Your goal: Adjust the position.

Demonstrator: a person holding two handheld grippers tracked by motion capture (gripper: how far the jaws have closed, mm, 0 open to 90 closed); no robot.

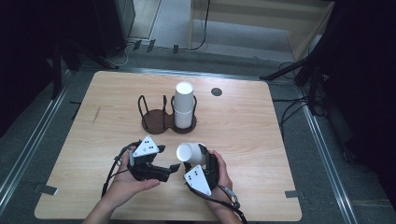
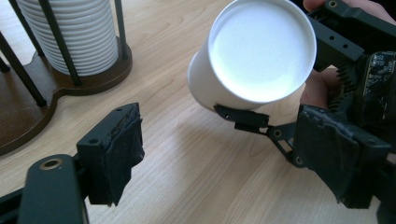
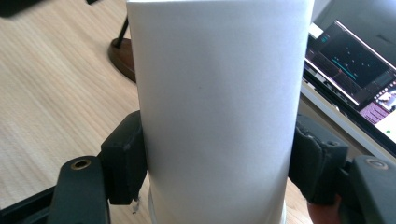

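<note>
A single white paper cup point(image 1: 189, 151) lies tilted on its side above the table's front middle, and my right gripper point(image 1: 201, 157) is shut on its wall. In the right gripper view the cup point(image 3: 215, 93) stands between both pads point(image 3: 126, 158). My left gripper point(image 1: 172, 170) sits just left of it, open, with nothing between its jaws. In the left gripper view, past my open left gripper point(image 2: 224, 149), the cup's flat base point(image 2: 259, 51) faces me. A stack of white cups point(image 1: 184, 105) stands in the right bay of a brown wire cup holder point(image 1: 156, 122); its left bay is bare.
The stack of cups point(image 2: 74, 32) and the holder base point(image 2: 18, 112) are at the upper left of the left gripper view. A dark round grommet point(image 1: 216, 92) marks the far table top. A lit screen point(image 3: 355, 60) stands beyond the table edge.
</note>
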